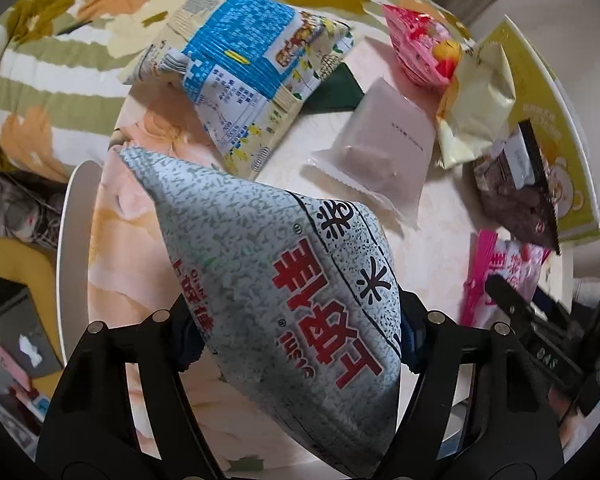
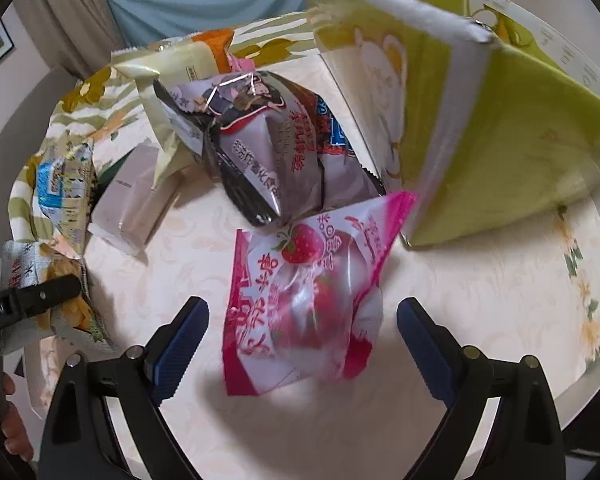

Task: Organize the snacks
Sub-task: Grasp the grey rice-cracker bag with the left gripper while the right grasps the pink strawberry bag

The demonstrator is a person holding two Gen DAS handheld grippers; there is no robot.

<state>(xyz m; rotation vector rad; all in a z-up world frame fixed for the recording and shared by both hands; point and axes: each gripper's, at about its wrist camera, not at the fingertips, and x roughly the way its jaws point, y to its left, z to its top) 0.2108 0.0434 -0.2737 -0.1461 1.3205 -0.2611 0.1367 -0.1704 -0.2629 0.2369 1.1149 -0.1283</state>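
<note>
A grey-white speckled snack bag (image 1: pixel 284 280) with red characters fills the left wrist view. My left gripper (image 1: pixel 300 336) is shut on it, with both pads pressed into the bag's sides. In the right wrist view this bag (image 2: pixel 32 268) shows at the far left with a left finger (image 2: pixel 44 292) on it. A pink strawberry snack bag (image 2: pixel 308 300) lies on the table between the fingers of my right gripper (image 2: pixel 302 304), which is open and clear of the bag on both sides. The yellow-green box (image 2: pixel 500 140) stands open just behind it.
On the round table with a pale floral cloth (image 2: pixel 480 300) lie a blue-patterned bag (image 1: pixel 244 64), a translucent pale packet (image 1: pixel 380 148), a cream packet (image 1: pixel 480 108), a dark brown packet (image 2: pixel 268 140) and a small pink bag (image 1: pixel 420 48). A striped floral blanket (image 1: pixel 40 80) lies beyond the table.
</note>
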